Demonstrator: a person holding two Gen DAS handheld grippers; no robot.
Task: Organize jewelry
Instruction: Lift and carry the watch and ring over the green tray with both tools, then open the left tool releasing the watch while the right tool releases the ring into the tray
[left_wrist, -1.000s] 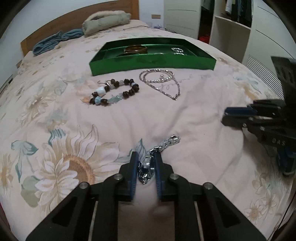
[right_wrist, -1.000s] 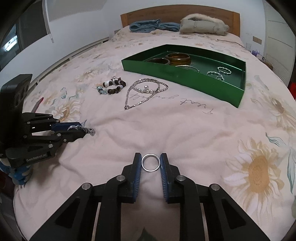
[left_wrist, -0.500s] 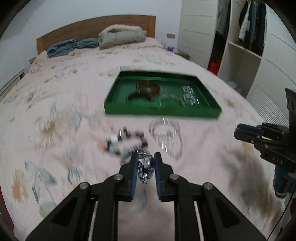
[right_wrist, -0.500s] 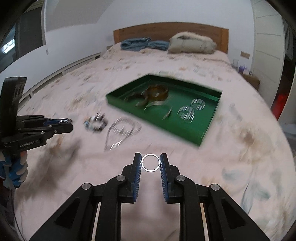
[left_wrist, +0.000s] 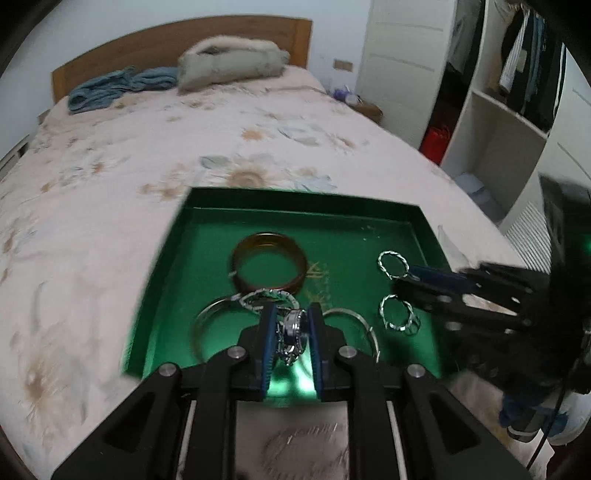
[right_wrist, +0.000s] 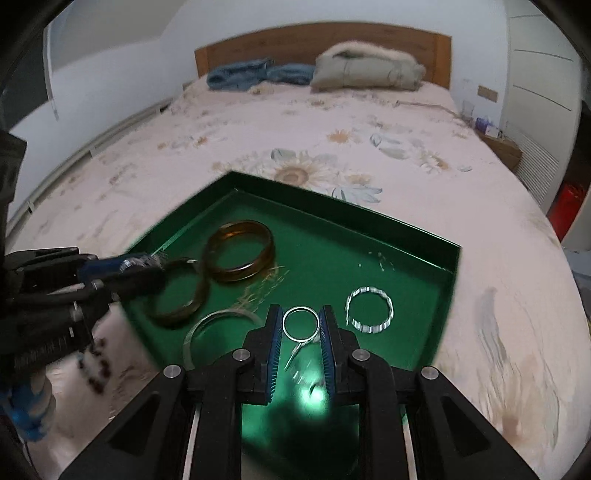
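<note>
Left tool grips a watch, right tool a ring, over the green tray; no legible writing.

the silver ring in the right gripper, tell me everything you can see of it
The silver ring is a thin, plain, shiny metal hoop, unbroken and round, with the green tray floor showing through its opening. It sits face-on to the right wrist camera, pinched at its left and right edges by the blue-padded jaws of the right gripper, which is shut on it. It hangs over the tray's near part, left of a twisted silver ring lying there, touching nothing else.
</note>
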